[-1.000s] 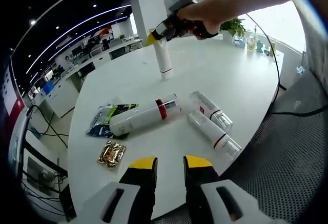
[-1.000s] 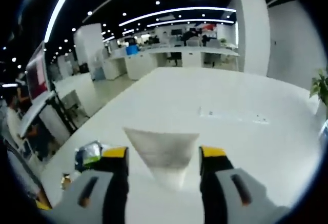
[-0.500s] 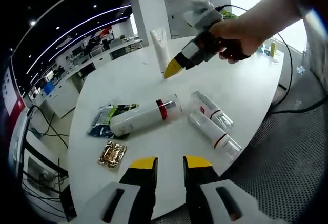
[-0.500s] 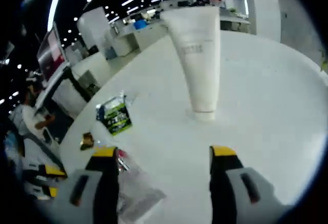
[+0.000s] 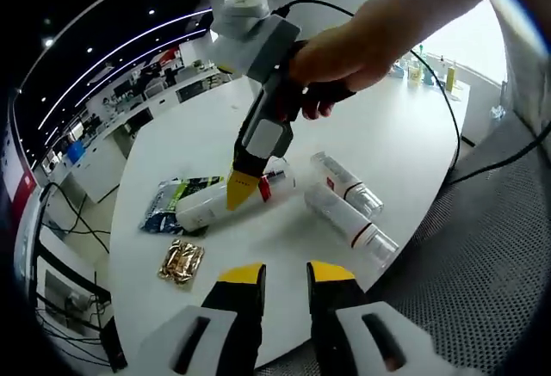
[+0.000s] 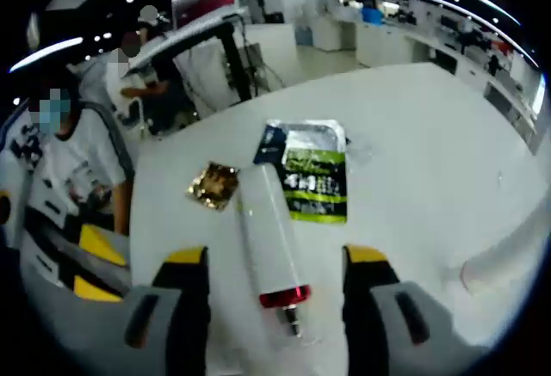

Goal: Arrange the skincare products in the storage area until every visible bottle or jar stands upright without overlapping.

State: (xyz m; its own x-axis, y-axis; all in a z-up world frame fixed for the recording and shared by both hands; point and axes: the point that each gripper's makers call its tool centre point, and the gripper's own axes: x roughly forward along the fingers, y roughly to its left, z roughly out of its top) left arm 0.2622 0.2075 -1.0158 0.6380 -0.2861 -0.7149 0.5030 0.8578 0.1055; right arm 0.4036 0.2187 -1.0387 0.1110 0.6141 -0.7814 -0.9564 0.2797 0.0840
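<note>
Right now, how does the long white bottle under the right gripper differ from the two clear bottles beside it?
The long white bottle is opaque with a red band, and the right gripper brackets it. The two clear bottles are see-through, shorter and lie side by side. All three lie flat on the white table.

Right tool (image 5: 234,194) across the lying bottle (image 5: 200,208), perhaps hiding its red band.
</note>
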